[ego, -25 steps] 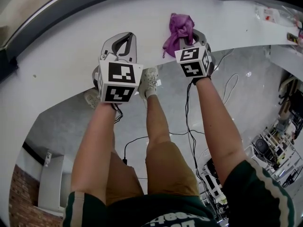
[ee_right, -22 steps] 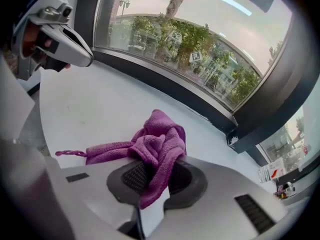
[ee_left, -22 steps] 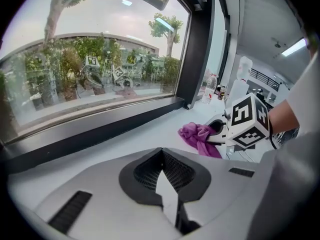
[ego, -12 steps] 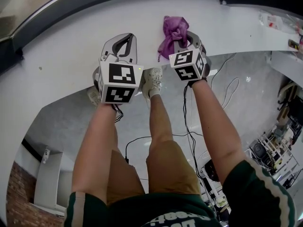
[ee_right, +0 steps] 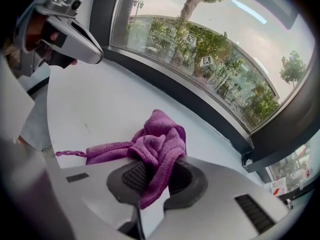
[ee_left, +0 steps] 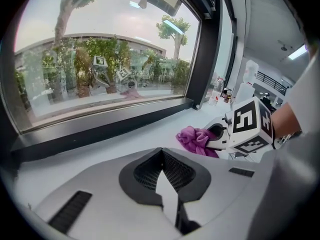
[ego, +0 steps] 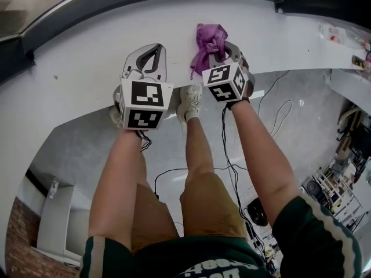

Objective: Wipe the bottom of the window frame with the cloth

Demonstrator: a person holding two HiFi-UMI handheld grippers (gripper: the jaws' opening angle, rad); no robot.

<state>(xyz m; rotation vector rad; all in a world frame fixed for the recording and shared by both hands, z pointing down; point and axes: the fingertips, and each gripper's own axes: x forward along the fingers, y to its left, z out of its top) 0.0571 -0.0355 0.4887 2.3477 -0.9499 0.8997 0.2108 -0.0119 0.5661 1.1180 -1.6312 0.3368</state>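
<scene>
Pinching purple cloth (ee_right: 156,143) on sill (ego: 81,59): right gripper (ee_right: 153,182).

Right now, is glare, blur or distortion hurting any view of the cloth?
Head view: heavy fisheye bend, cloth sharp. Left gripper view: window glass carries reflections, corners dark. Right gripper view: cloth crisp, no glare on it.

There are two tools, the left tool (ego: 156,47) and the right tool (ego: 227,46), one purple cloth (ego: 208,38), one white sill (ego: 81,62) and one dark window frame (ego: 145,7).
</scene>
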